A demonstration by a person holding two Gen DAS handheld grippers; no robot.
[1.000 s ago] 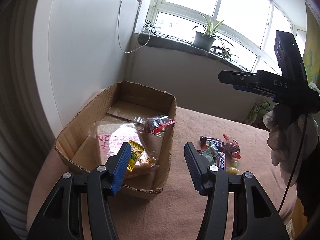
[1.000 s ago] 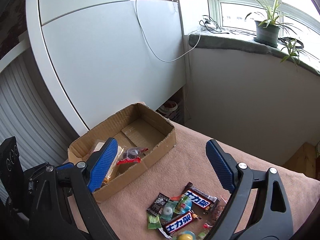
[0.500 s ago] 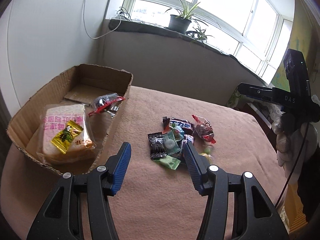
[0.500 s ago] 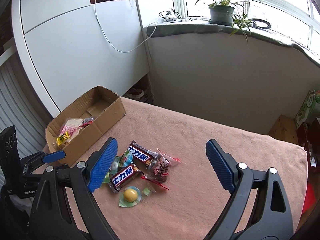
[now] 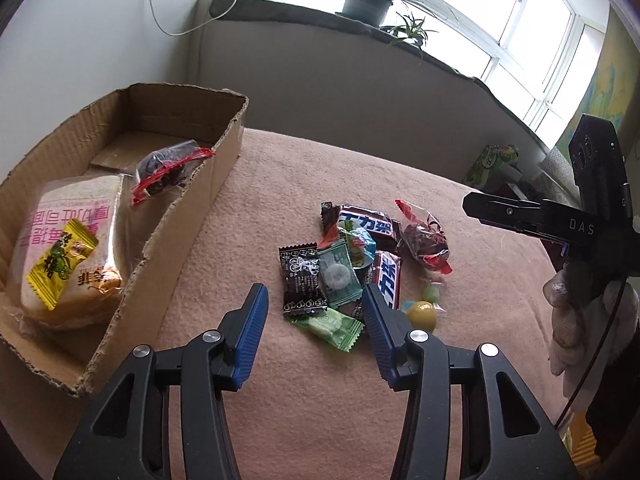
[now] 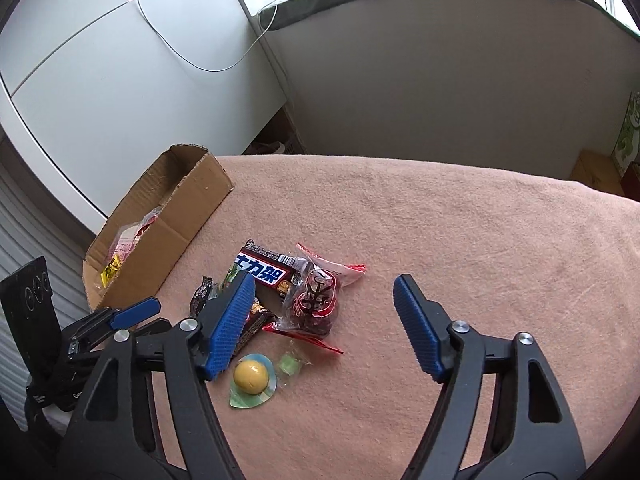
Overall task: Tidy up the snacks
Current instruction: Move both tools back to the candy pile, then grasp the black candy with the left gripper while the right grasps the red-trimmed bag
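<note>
A pile of wrapped snacks lies on the pink cloth: two Snickers bars (image 5: 368,224), a black wrapper (image 5: 302,280), green wrappers (image 5: 340,272), a yellow jelly cup (image 6: 252,376) and a red-trimmed clear bag (image 6: 316,300). My left gripper (image 5: 314,300) hovers at the pile's near side. Its jaws are closing, with the black and green wrappers in the gap, untouched by the pads. My right gripper (image 6: 323,284) hangs over the red-trimmed bag. Its jaws are closing too, and its pads are clear of the bag. To the left, the cardboard box (image 5: 192,208) holds a bread pack (image 5: 72,216), a yellow candy (image 5: 62,264) and another red-trimmed bag (image 5: 168,168).
The cloth-covered table (image 6: 440,240) stretches bare to the right of the pile. A white cabinet (image 6: 120,80) stands behind the box. A grey sill with potted plants (image 5: 364,4) runs along the back wall. A gloved hand (image 5: 580,312) holds the right tool.
Both grippers have sunk toward the snack pile, which now lies close under the fingers. Both pairs of jaws stand narrower. The box has slid to the left of both views.
</note>
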